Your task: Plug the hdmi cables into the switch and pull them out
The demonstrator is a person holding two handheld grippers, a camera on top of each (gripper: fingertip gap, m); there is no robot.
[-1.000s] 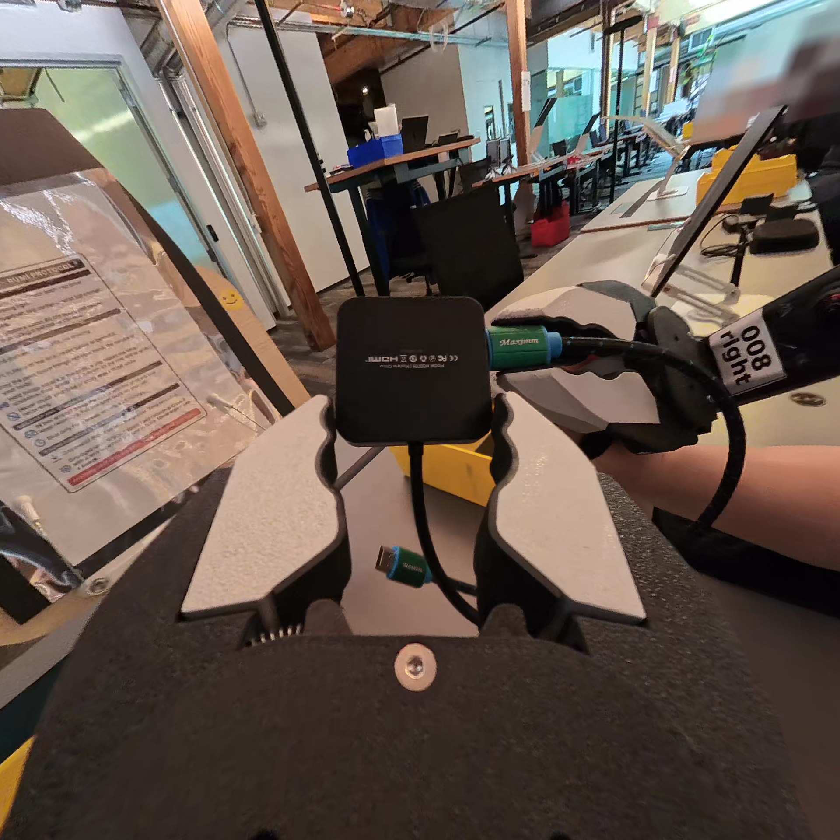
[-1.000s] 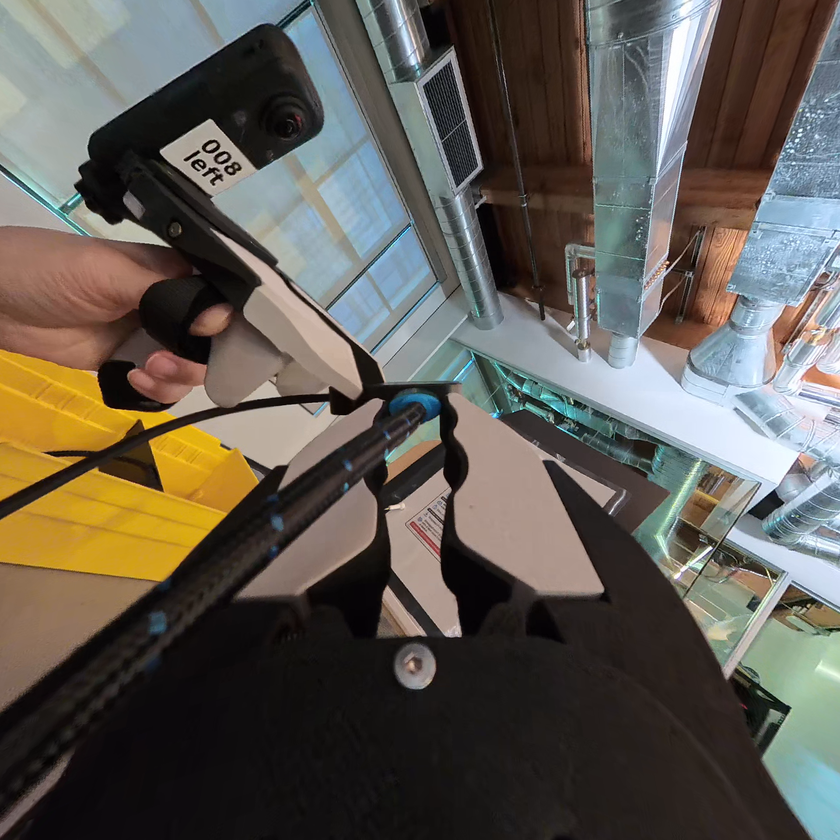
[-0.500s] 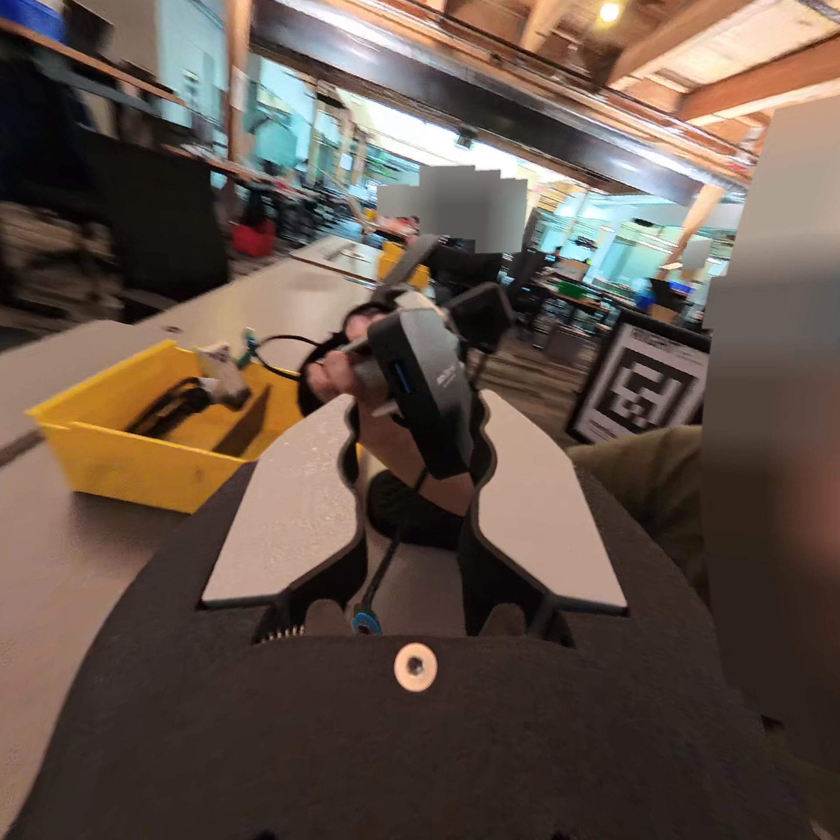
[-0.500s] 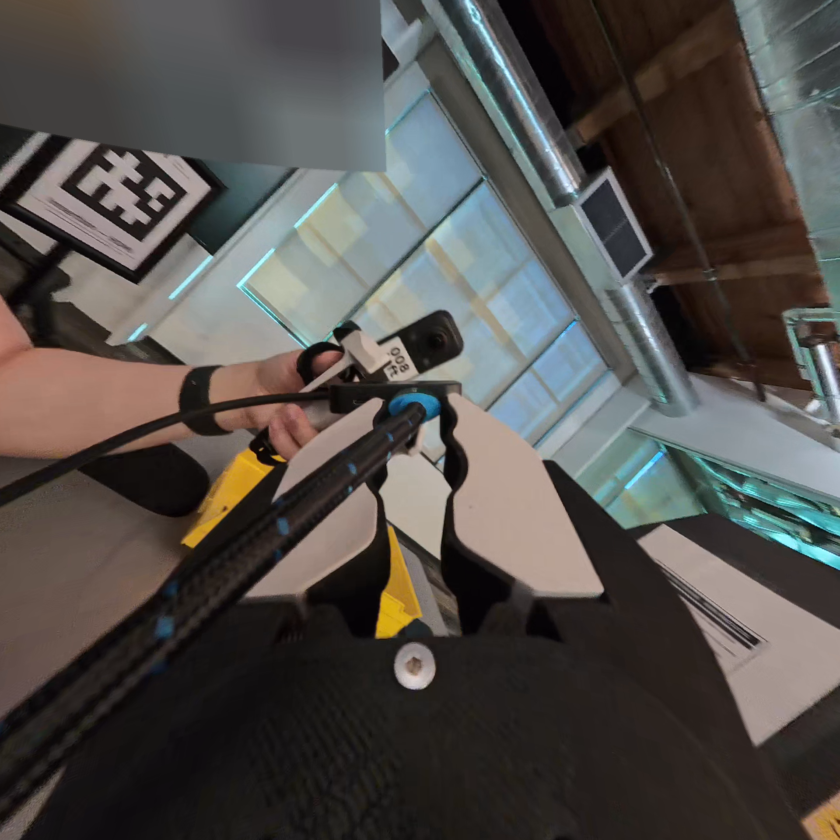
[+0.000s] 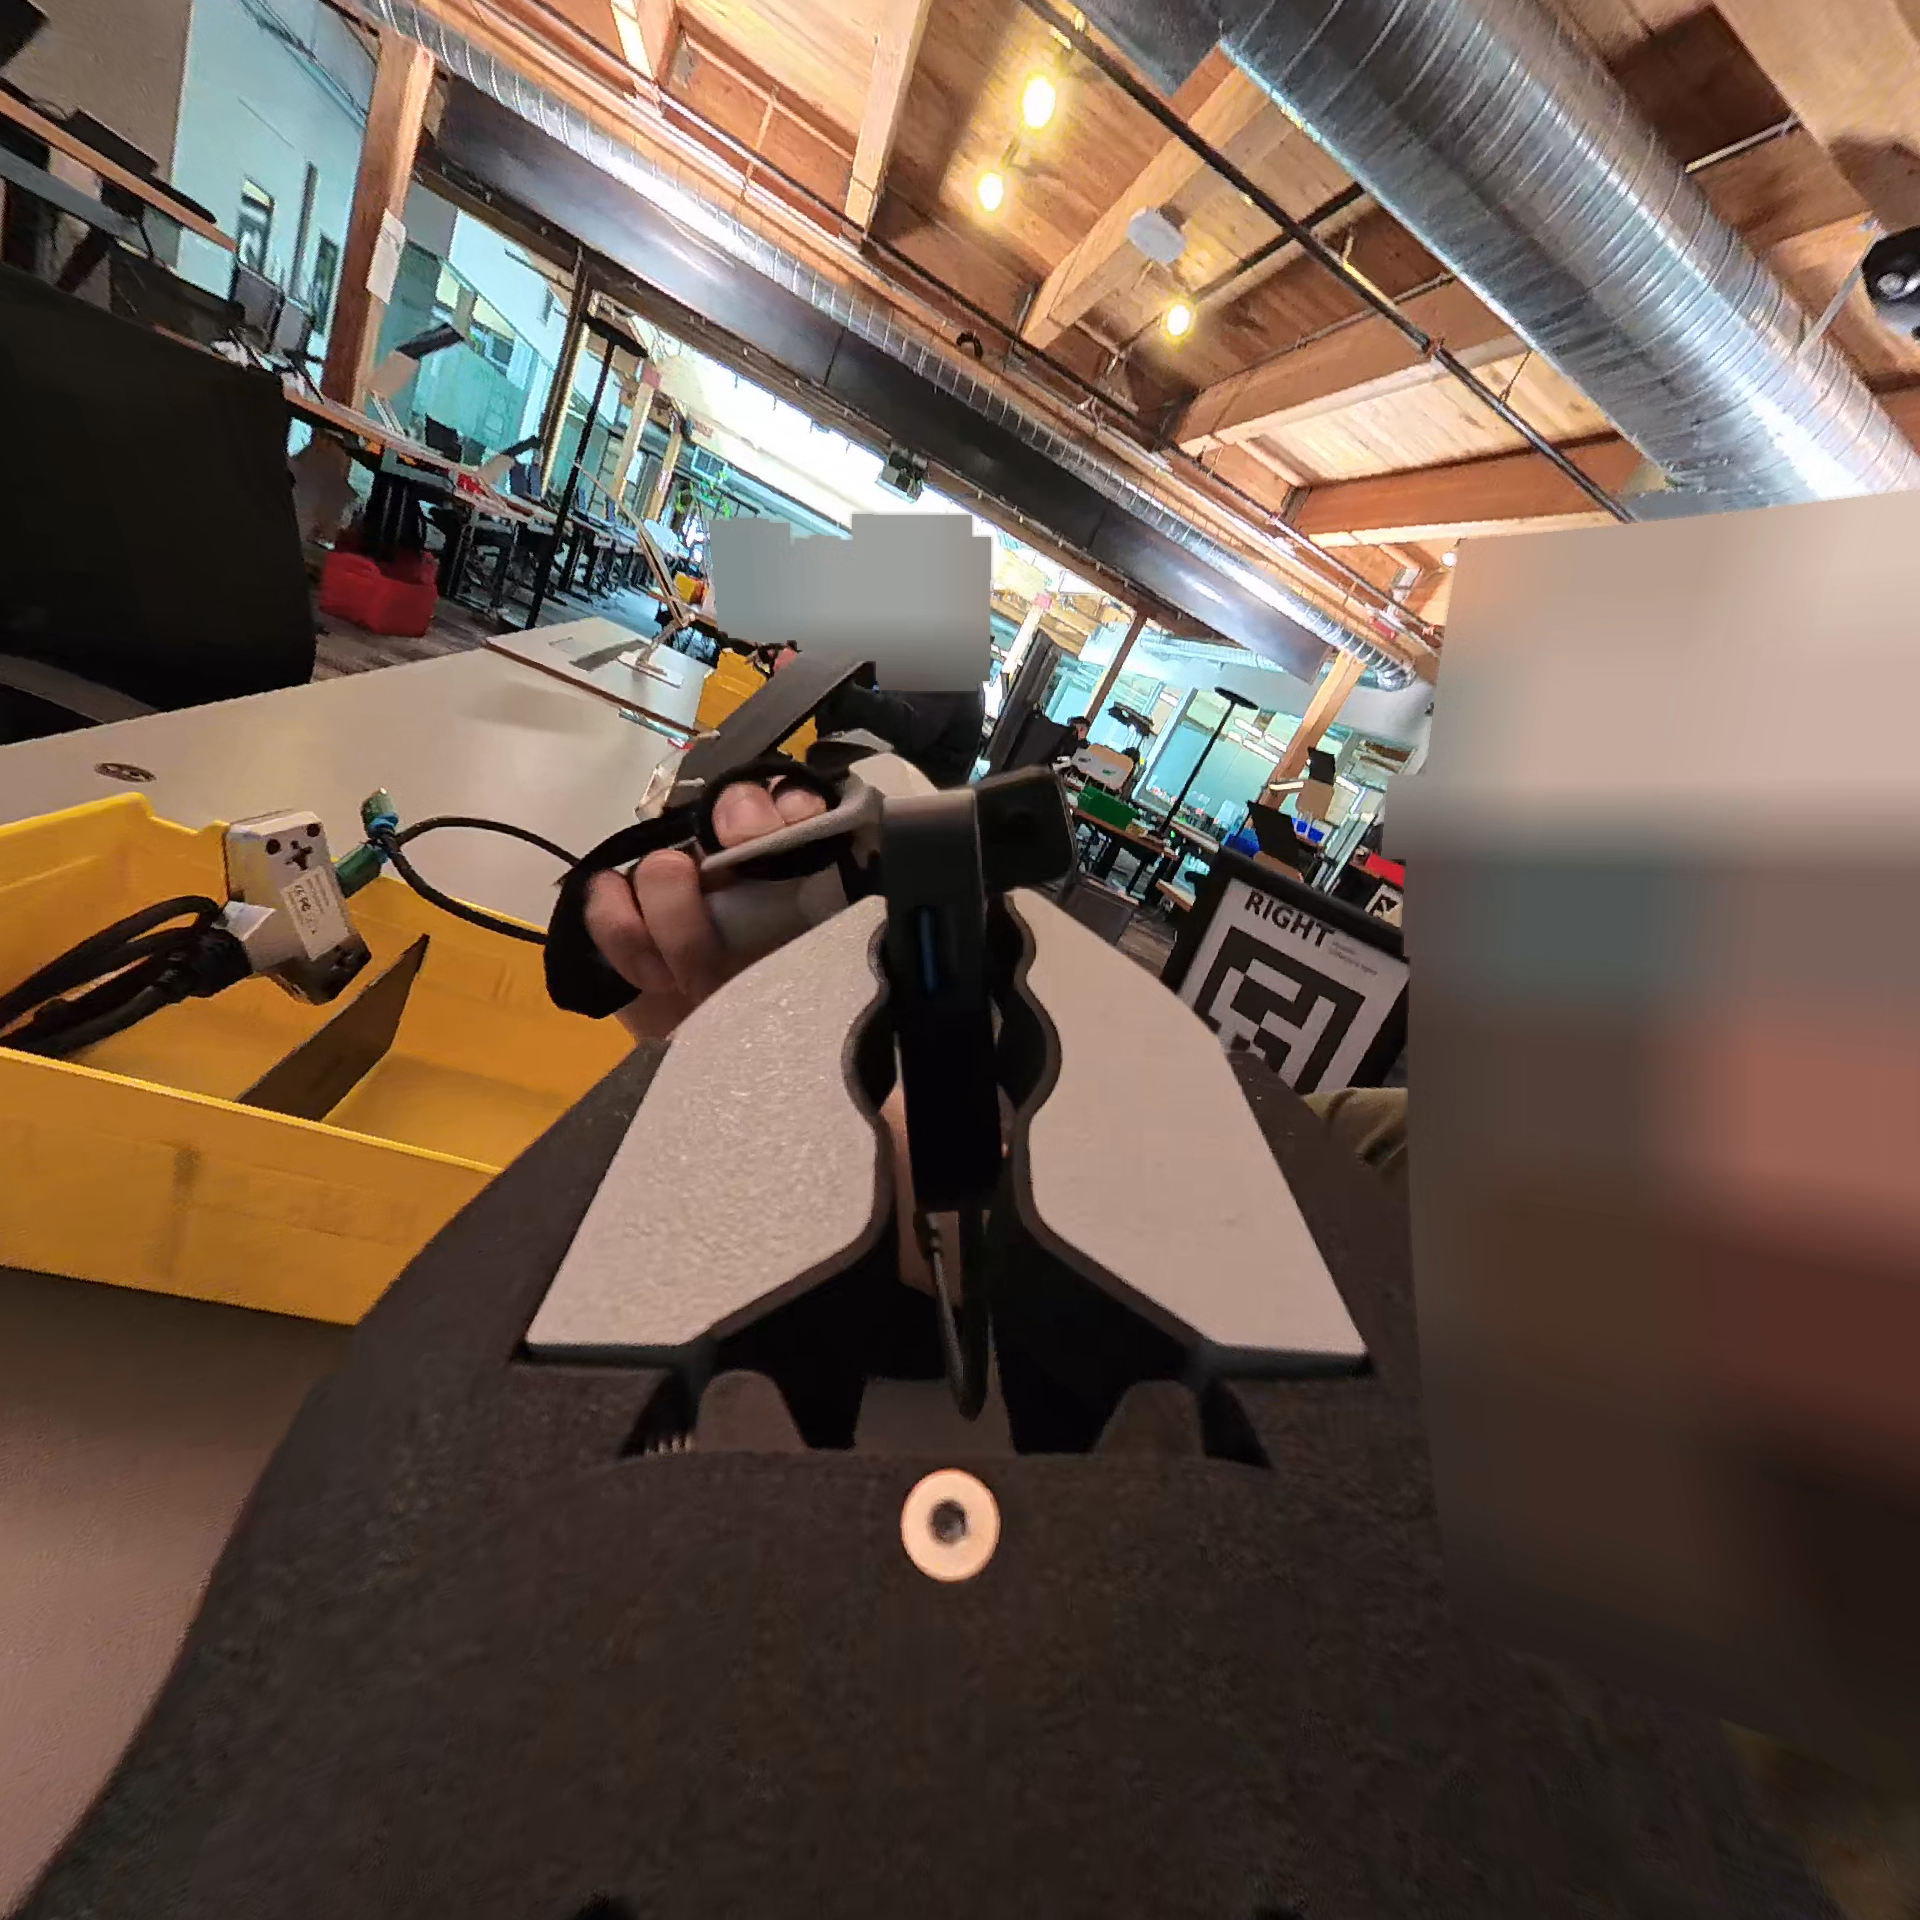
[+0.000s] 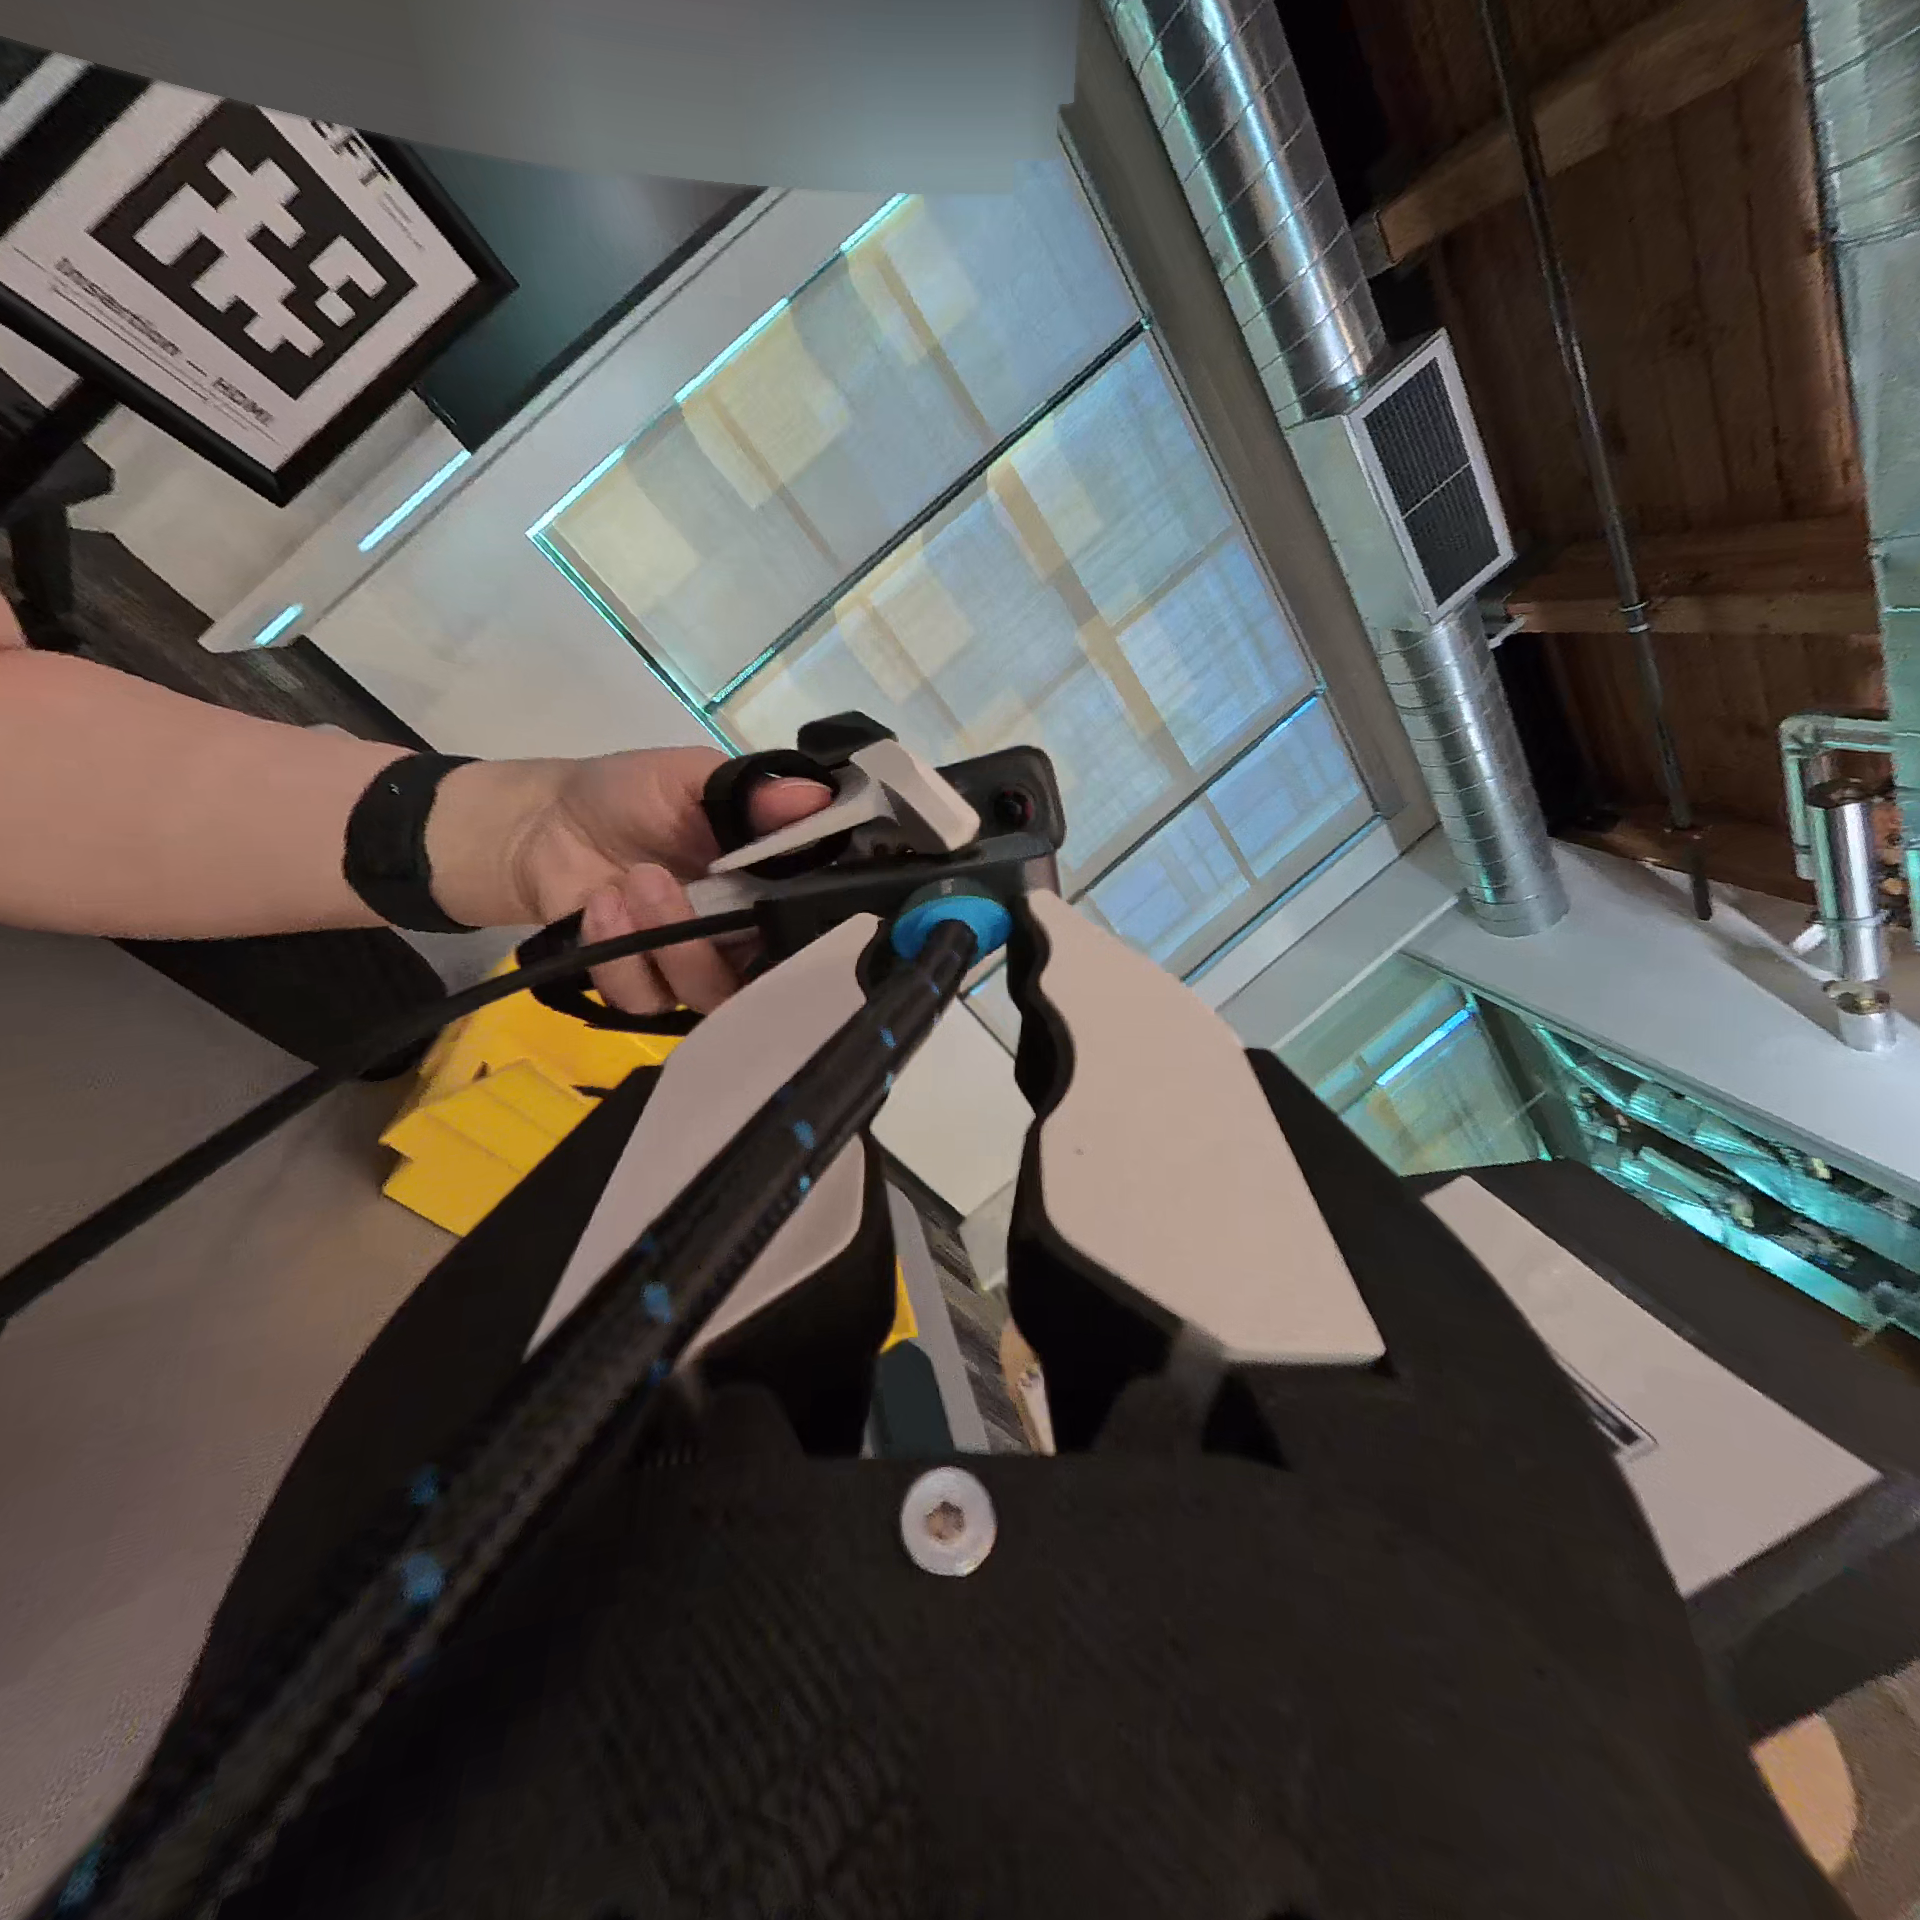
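Observation:
My left gripper (image 5: pixel 945 935) is shut on the black HDMI switch (image 5: pixel 940 1039), which stands edge-on between the jaws, raised above the table. The switch's thin cable (image 5: pixel 958 1320) hangs down between the jaws. My right gripper (image 6: pixel 951 935) is shut on the blue-collared plug (image 6: pixel 940 928) of a braided HDMI cable (image 6: pixel 675 1278). The plug sits against the edge of the switch (image 6: pixel 894 883) and looks inserted. Each gripper faces the other. The right gripper in a hand (image 5: pixel 748 883) shows behind the switch, and the left gripper in a hand (image 6: pixel 831 810) shows beyond the plug.
A yellow bin (image 5: pixel 208 1174) on the grey table (image 5: pixel 364 727) holds a white adapter (image 5: pixel 291 904), a black cable bundle (image 5: pixel 114 966) and a green-blue plug (image 5: pixel 374 831). Framed marker boards (image 5: pixel 1288 997) (image 6: pixel 239 260) stand nearby. A person sits close at the right. My two grippers' fingertips are within a few centimetres of each other.
Both grippers have swung round together, still holding the switch and plug. The left view turned from the plastic-covered sign to the open room, and the switch turned from flat-on to edge-on.

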